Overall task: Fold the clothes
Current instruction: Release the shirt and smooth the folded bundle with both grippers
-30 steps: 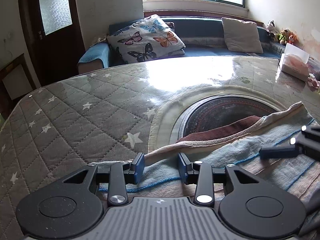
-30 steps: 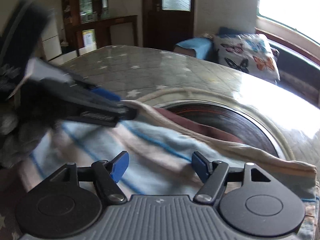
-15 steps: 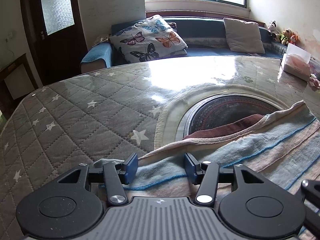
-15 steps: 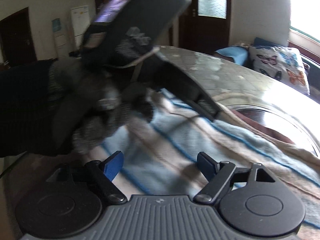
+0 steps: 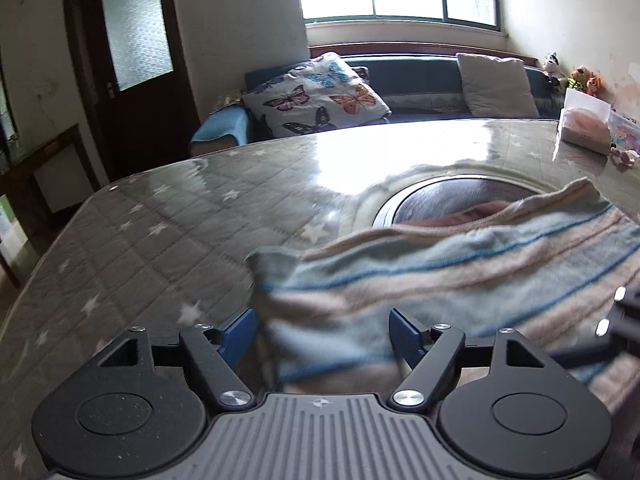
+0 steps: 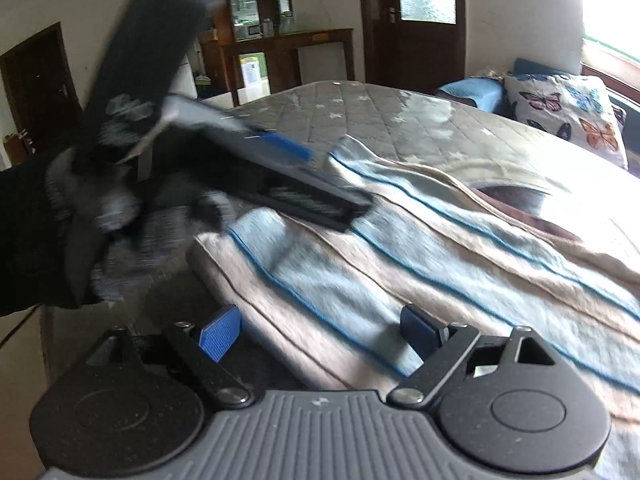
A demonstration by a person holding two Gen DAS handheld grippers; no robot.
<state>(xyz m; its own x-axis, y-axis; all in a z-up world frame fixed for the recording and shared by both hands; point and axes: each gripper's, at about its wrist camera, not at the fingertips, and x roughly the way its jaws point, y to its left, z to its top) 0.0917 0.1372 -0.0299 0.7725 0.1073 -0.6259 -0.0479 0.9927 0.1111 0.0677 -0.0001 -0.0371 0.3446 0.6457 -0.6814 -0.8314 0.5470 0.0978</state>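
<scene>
Striped cloth, light blue and beige with thin blue lines, lies layered on the quilted star-print table, one corner raised. Judged soft, light, limp; best taken at a corner or hem. Left gripper spread, cloth between its fingers, unpinched. Right gripper spread over the near edge. No legible writing or brand.

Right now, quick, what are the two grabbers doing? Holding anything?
Left gripper: open, jaws wide, holding nothing; the striped towel lies between and beyond them.
Right gripper: open, holding nothing, over the towel's near edge.
</scene>
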